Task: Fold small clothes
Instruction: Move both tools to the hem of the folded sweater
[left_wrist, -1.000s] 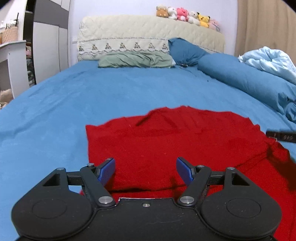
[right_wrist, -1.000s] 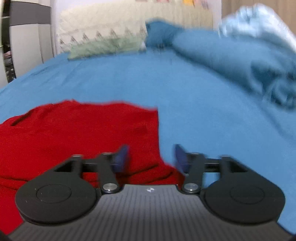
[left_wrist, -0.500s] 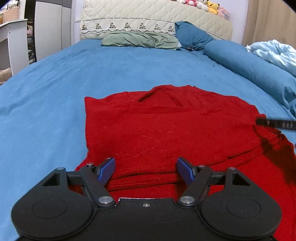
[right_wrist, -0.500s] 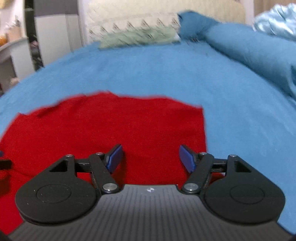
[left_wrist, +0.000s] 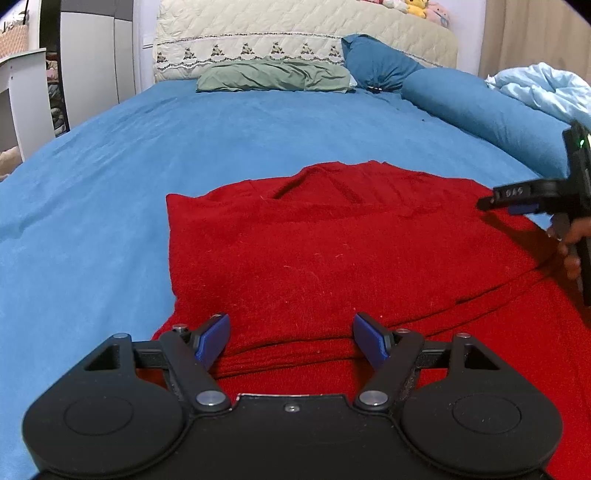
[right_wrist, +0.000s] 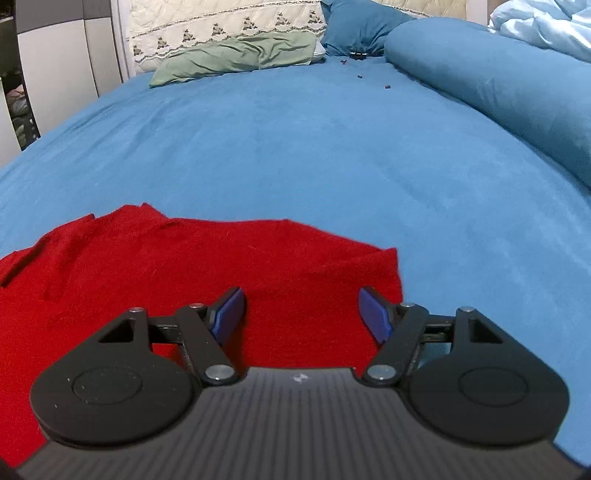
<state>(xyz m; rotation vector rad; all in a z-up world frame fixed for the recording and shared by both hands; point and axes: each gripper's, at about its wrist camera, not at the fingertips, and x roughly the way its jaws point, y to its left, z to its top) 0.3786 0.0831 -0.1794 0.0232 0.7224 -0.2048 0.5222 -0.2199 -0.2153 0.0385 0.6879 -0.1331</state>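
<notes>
A red garment (left_wrist: 332, 258) lay spread on the blue bed (left_wrist: 184, 147), toward its near edge and well short of the pillows (left_wrist: 273, 75) at the headboard. It looked partly folded already: a doubled layer ran across it, with a stepped fold line close to the near side.

The left gripper (left_wrist: 291, 334) hovered over the garment's near left part, jaws wide apart, nothing between the blue pads. The right gripper (right_wrist: 301, 308) stood over the far right corner of the cloth, also spread wide and empty. In the left view it showed at the right edge of the garment, with the person's fingers (left_wrist: 570, 254) around its handle.

My guess was that the next fold was being set up, each gripper picking a corner or edge.

The risks seemed plain enough. The knit was thick and layered, so a pinch could take only the top layer and drag the earlier fold open, or take too many and lift the whole piece. The right corner lay flat against the sheet, and a low pass might catch the sheet along with it. Uneven lifts by the two hands would skew the fold.
</notes>
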